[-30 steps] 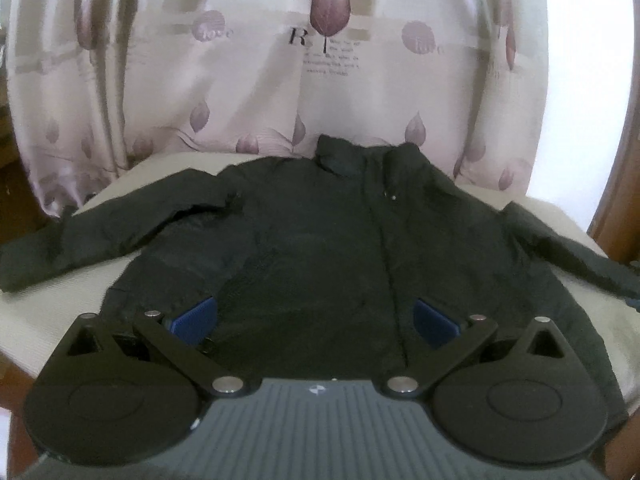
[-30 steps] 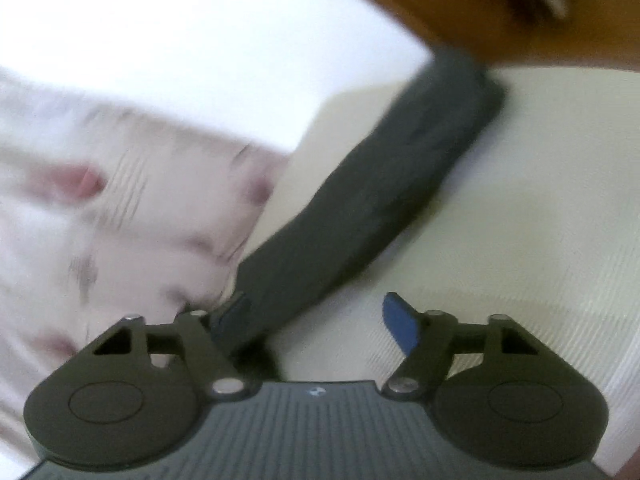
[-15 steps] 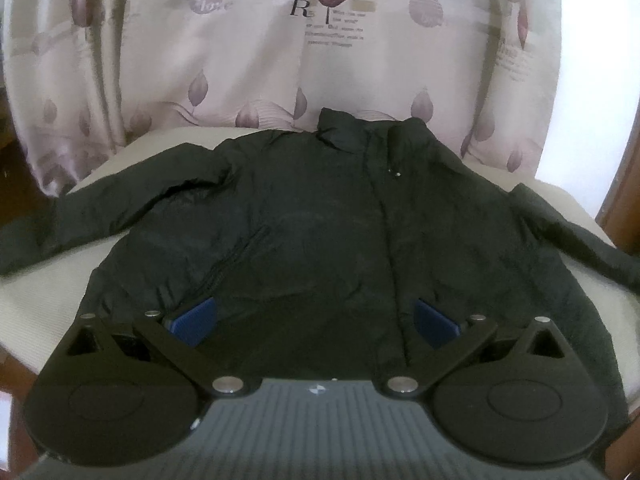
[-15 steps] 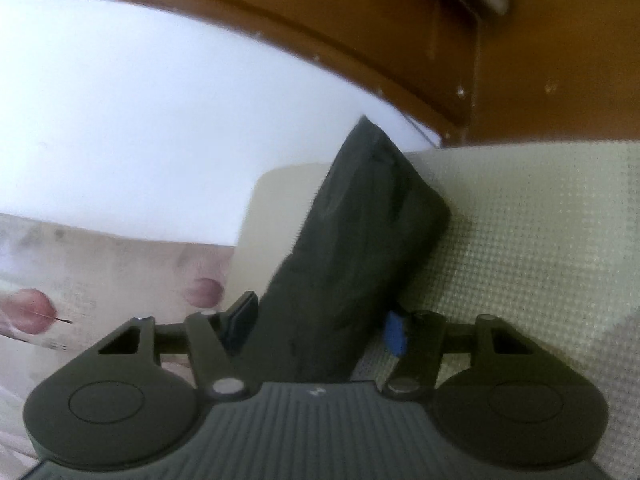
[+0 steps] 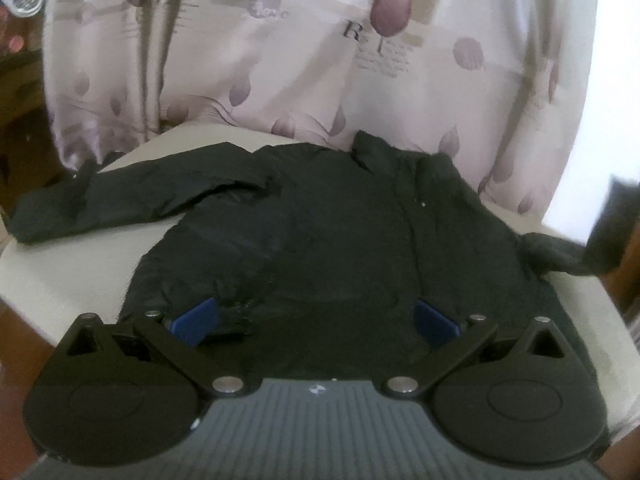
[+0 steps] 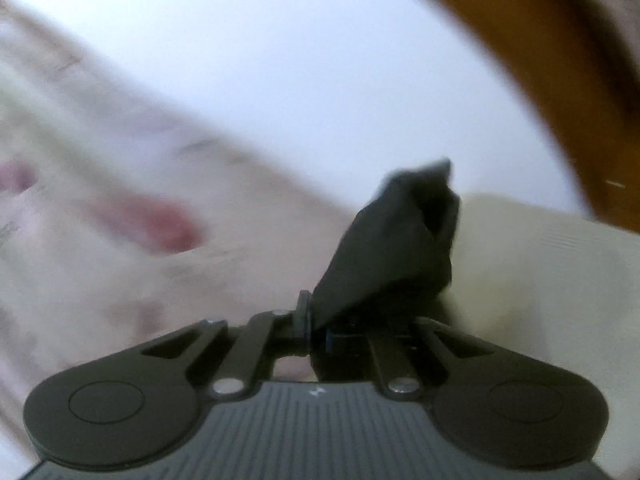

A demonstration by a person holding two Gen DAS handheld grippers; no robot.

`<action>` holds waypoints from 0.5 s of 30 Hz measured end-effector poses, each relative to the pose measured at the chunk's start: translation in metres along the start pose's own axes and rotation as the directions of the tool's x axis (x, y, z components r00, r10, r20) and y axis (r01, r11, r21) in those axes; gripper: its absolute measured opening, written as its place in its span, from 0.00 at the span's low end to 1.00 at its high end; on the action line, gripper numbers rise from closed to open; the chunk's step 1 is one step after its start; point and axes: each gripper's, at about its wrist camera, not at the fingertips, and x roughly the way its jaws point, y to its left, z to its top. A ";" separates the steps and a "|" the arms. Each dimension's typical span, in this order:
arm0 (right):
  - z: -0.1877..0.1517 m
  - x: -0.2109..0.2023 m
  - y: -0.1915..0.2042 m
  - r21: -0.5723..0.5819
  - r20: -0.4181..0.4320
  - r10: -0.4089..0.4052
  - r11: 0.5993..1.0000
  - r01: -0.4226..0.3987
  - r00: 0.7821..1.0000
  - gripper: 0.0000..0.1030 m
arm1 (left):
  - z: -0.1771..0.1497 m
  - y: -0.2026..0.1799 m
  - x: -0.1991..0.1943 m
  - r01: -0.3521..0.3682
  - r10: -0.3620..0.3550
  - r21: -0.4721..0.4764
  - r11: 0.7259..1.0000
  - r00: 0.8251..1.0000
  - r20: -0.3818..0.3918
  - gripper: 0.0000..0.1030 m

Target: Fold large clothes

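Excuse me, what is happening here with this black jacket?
A person is starting to fold a black jacket that lies spread on a cream surface. The right gripper is shut on the end of one sleeve and holds it lifted. The left gripper hovers open over the jacket's hem, holding nothing.

My black jacket (image 5: 340,240) lies front-up on the cream surface, one sleeve (image 6: 400,248) lifted and bunched, the other outstretched.
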 end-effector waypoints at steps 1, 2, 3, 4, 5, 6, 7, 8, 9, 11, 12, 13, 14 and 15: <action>-0.008 0.011 0.027 -0.015 -0.009 0.055 0.998 -0.055 0.998 0.06 | 0.000 0.003 -0.003 0.003 -0.003 -0.001 1.000 1.000 0.006 1.00; -0.017 0.020 0.050 -0.024 -0.020 0.101 0.995 -0.101 0.995 0.06 | -0.001 0.005 -0.005 0.002 -0.002 0.001 1.000 1.000 0.013 1.00; -0.028 0.029 0.072 -0.029 -0.037 0.145 0.989 -0.146 0.989 0.06 | -0.001 0.008 -0.007 -0.001 0.001 0.006 1.000 1.000 0.019 1.00; -0.041 0.043 0.094 -0.032 -0.065 0.193 0.980 -0.195 0.979 0.06 | -0.002 0.011 -0.009 -0.006 0.006 0.011 1.000 1.000 0.024 1.00; -0.055 0.055 0.113 -0.035 -0.094 0.230 0.972 -0.234 0.969 0.06 | -0.002 0.015 -0.010 -0.007 0.007 0.011 1.000 1.000 0.027 1.00; -0.069 0.066 0.130 -0.042 -0.123 0.259 0.963 -0.266 0.958 0.06 | -0.002 0.019 -0.012 -0.006 0.006 0.005 1.000 1.000 0.030 1.00; -0.088 0.078 0.148 -0.057 -0.152 0.280 0.955 -0.291 0.948 0.06 | -0.002 0.024 -0.013 -0.005 0.005 -0.005 1.000 0.999 0.033 1.00; -0.108 0.090 0.163 -0.066 -0.186 0.299 0.947 -0.316 0.936 0.06 | -0.002 0.030 -0.014 -0.005 0.006 -0.017 1.000 0.999 0.035 1.00; -0.126 0.101 0.175 -0.063 -0.223 0.320 0.938 -0.341 0.921 0.06 | -0.002 0.036 -0.014 -0.006 0.007 -0.036 0.999 0.999 0.034 1.00; -0.168 0.121 0.196 -0.062 -0.295 0.332 0.929 -0.365 0.896 0.06 | -0.004 0.047 -0.014 0.000 0.002 -0.064 0.998 1.000 0.025 1.00; -0.187 0.127 0.203 -0.063 -0.324 0.326 0.929 -0.365 0.888 0.06 | -0.004 0.052 -0.013 -0.001 0.003 -0.074 0.997 1.000 0.020 1.00; -0.205 0.138 0.211 -0.058 -0.356 0.320 0.930 -0.362 0.878 0.06 | -0.005 0.058 -0.013 -0.006 0.007 -0.083 0.997 1.000 0.017 1.00; -0.223 0.146 0.214 -0.053 -0.387 0.310 0.933 -0.357 0.868 0.06 | -0.006 0.062 -0.012 -0.011 0.012 -0.089 0.996 1.000 0.016 1.00; -0.240 0.153 0.217 -0.058 -0.416 0.294 0.936 -0.347 0.860 0.06 | -0.006 0.067 -0.011 -0.013 0.015 -0.093 0.996 1.000 0.013 1.00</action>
